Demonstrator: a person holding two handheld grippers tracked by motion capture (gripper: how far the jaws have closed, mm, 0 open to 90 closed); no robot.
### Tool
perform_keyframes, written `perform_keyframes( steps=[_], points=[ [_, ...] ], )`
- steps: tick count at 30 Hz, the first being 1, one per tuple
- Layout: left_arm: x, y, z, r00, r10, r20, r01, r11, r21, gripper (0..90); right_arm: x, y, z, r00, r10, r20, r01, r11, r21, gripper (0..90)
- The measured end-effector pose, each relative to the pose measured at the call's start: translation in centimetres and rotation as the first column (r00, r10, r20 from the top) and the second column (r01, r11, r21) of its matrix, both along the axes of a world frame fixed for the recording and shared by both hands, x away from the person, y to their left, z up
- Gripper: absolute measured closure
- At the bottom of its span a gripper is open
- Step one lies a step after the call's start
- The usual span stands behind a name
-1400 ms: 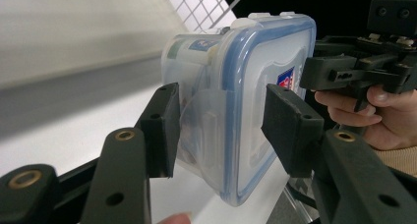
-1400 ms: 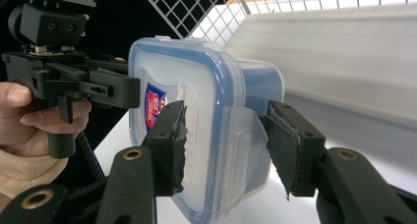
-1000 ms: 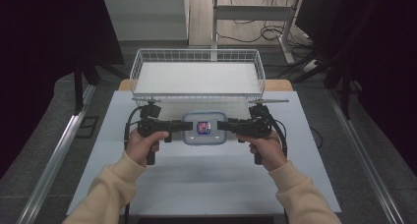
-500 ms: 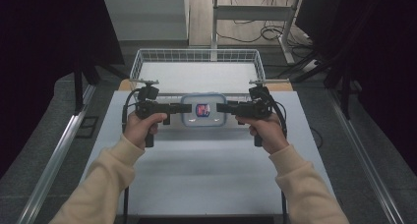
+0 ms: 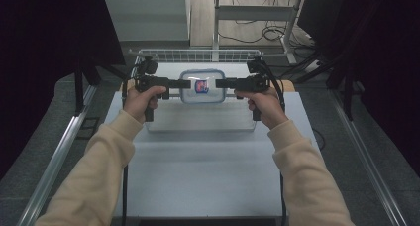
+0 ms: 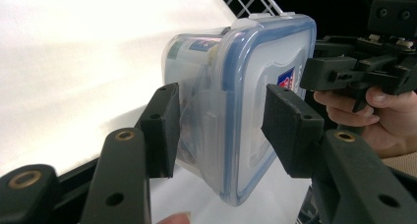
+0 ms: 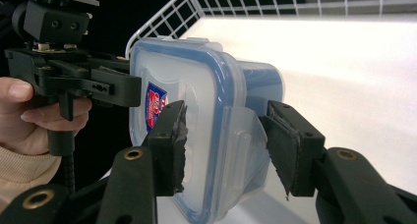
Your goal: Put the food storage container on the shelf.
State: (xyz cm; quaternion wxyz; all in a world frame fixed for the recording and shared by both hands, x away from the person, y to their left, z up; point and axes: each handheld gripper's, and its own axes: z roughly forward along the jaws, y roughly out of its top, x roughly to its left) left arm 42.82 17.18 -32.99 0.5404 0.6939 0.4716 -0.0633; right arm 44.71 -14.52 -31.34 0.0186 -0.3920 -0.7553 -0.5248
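One clear plastic container [image 5: 202, 86] w/ a blue-rimmed snap lid and a small red-blue sticker was held in the air betw. the two hand-held grippers, over the near edge of the white wire basket [image 5: 198, 55] at the far end of the table [image 5: 208, 166]. In the gripper views it sat on edge, lid face turned sideways rather than up.

Handling, as a guess: rigid, smooth, prob. light; something pale showed through the wall but contents couldn't be made out. Slick plastic could slip or swivel if only one side gripped, so a hold at the two opposite side latches looked right, which was where it was taken.

Left hand-held gripper [image 6: 219, 130]: jaws clamped across the lid rim and side flap, pinching the container. Right hand-held gripper [image 7: 223, 145]: same on the opposite side, pads [image 7: 290, 145] pressed on lid face and body w/ the latch flap betw. them. Both held level, pointing inward at each other.

Count: 1 container, 1 lid, 1 basket, 2 hand-held grippers, 2 hands in cream sleeves [image 5: 99, 171]. Basket interior looked bare and white.
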Motion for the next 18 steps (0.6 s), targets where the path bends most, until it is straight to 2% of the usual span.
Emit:
perform_keyframes(
  steps=[4,7,9,14,16,18],
  points=[
    [1.7,0.2,0.7,0.9999,0.003,-0.01,-0.003,1.0,0.009,50.0,1.7,0.2,0.4,1.0,0.0,-0.008,0.0,0.9999,0.013,50.9],
    [3.1,0.3,0.7,0.9995,0.007,-0.031,-0.007,0.9998,0.016,50.0,3.1,0.3,0.4,0.9996,0.003,-0.027,-0.002,0.9998,0.018,50.9],
    [3.7,0.2,0.6,0.9989,0.015,-0.044,-0.014,0.9997,0.02,50.0,4.2,0.3,0.2,0.9984,0.006,-0.055,-0.005,0.9998,0.021,50.9],
    [4.9,0.5,0.2,0.9973,0.03,-0.066,-0.03,0.9995,-0.007,50.3,5.9,0.5,-0.1,0.9961,-0.012,-0.088,0.015,0.999,0.041,50.4],
    [5.3,0.7,-0.1,0.9961,0.033,-0.082,-0.035,0.9989,-0.03,50.7,6.3,0.4,-0.3,0.9945,-0.013,-0.104,0.018,0.9989,0.042,50.1],
    [5.7,0.8,-0.4,0.9926,0.039,-0.115,-0.047,0.9969,-0.063,50.8,6.5,0.5,-0.4,0.9922,-0.022,-0.123,0.028,0.9988,0.041,49.3]
  ],
)
